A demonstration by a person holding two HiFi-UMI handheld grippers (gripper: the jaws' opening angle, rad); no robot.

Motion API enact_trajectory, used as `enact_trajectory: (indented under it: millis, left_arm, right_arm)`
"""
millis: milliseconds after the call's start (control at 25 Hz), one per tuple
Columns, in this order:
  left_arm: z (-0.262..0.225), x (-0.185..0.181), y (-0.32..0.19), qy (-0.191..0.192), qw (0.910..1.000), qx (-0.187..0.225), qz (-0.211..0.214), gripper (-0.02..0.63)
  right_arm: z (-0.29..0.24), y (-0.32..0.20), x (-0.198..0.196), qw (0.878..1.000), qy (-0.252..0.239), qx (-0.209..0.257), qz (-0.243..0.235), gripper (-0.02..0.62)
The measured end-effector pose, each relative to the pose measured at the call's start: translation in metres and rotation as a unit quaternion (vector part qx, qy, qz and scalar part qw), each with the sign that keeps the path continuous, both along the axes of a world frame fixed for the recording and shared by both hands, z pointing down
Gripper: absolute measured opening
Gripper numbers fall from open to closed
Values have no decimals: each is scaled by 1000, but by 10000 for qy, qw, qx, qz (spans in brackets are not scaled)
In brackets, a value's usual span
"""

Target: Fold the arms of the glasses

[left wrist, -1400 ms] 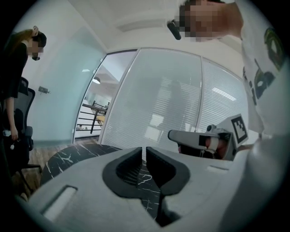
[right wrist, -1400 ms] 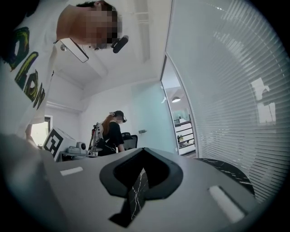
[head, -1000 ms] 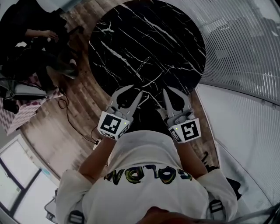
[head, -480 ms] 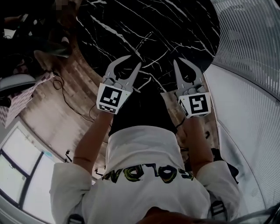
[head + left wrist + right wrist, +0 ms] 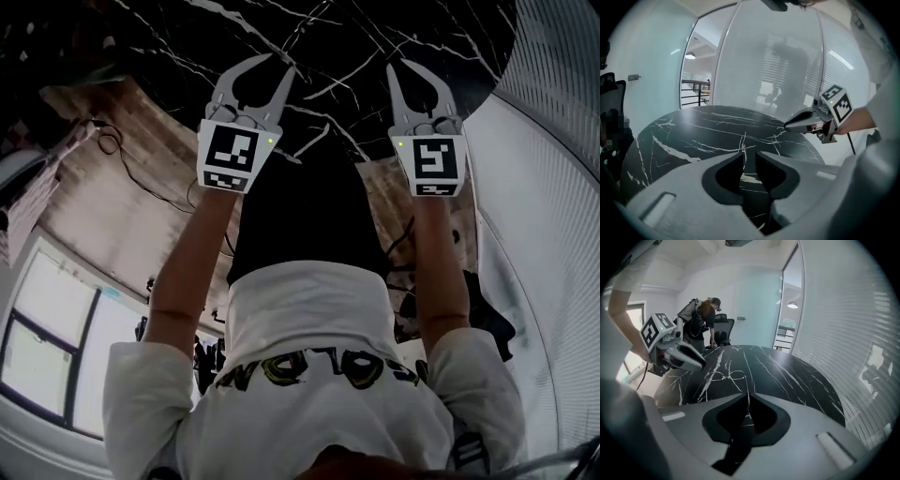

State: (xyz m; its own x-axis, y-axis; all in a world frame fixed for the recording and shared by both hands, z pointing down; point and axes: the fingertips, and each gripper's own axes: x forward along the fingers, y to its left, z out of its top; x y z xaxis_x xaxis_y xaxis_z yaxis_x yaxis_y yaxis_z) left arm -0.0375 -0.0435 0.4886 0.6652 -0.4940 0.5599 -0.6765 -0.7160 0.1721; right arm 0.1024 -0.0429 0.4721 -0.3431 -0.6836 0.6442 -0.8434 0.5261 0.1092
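Thin wire-rimmed glasses (image 5: 723, 376) lie with their arms out on the round black marble table (image 5: 787, 376), ahead of both grippers and touched by neither. In the head view I cannot make them out. My left gripper (image 5: 269, 64) hangs over the table's near edge (image 5: 375, 37). Its jaws stand apart and are closing, with nothing between them (image 5: 750, 154). My right gripper (image 5: 394, 67) is beside it at the same height. Its jaws are opening but show only a hairline slit, with nothing in them (image 5: 747, 395). Each gripper shows in the other's view: the right gripper (image 5: 788, 125), the left gripper (image 5: 701, 365).
A person (image 5: 701, 315) bends over beside an office chair (image 5: 724, 329) beyond the table's far side. A curved glass wall with blinds (image 5: 843, 333) runs along the right. Cables (image 5: 122, 159) lie on the wooden floor to the left.
Both grippers have moved forward from in front of the body to over the table's near edge. The left jaws widened, then narrowed again.
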Motion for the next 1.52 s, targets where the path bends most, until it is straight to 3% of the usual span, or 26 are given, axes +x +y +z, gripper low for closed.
enact_trajectory:
  millis: [400, 640, 1520]
  left_arm:
    - [26, 6, 1, -409, 9983, 320, 272, 55]
    - [29, 8, -2, -468, 9980, 353, 240, 3]
    - [28, 18, 2, -405, 9982, 225, 394, 2]
  right_arm:
    - [61, -8, 30, 9959, 829, -354, 64, 17]
    - [72, -7, 38, 9938, 1006, -468, 32, 16]
    - [81, 5, -20, 9921, 653, -657, -849, 12]
